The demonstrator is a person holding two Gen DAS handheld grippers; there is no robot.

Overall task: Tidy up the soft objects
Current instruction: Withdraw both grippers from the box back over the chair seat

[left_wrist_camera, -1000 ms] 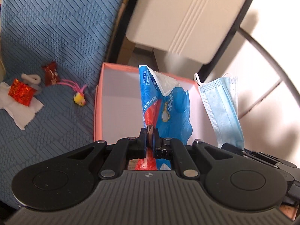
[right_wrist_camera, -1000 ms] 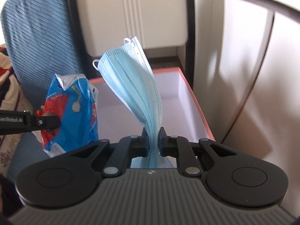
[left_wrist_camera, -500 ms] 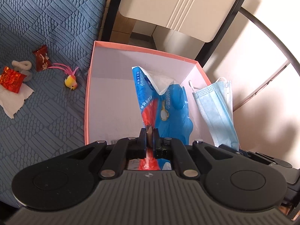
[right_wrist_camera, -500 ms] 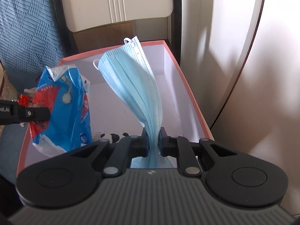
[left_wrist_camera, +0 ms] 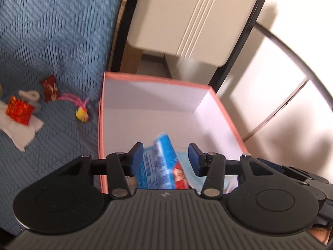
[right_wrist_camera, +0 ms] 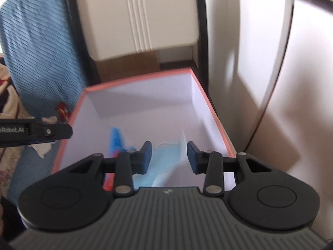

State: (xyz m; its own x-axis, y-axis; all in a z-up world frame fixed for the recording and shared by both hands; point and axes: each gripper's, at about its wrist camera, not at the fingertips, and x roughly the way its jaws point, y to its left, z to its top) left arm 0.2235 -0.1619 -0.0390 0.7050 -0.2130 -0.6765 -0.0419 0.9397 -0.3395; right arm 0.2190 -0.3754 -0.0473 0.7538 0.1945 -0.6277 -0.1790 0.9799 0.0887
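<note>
A pink-rimmed box (left_wrist_camera: 152,78) with white inner walls stands against the blue bedspread (left_wrist_camera: 52,31). My left gripper (left_wrist_camera: 165,159) hovers over its near end, jaws opening; the blue and red tissue pack (left_wrist_camera: 160,166) has dropped free below them into the box. My right gripper (right_wrist_camera: 168,156) also hangs over the box (right_wrist_camera: 137,77), jaws opening, and the light blue face mask (right_wrist_camera: 164,164) lies loose beneath them on the box floor. The tissue pack (right_wrist_camera: 116,139) shows blurred at the left of the mask.
On the bedspread left of the box lie a yellow toy with pink strings (left_wrist_camera: 82,112), a dark red wrapper (left_wrist_camera: 49,88), a shiny red packet (left_wrist_camera: 19,112) on white tissue (left_wrist_camera: 20,133) and a white loop (left_wrist_camera: 29,95). A beige cabinet (left_wrist_camera: 197,16) stands behind the box.
Both grippers were shut, the left on the tissue pack and the right on the face mask; both have let go and the two things have fallen into the box.
</note>
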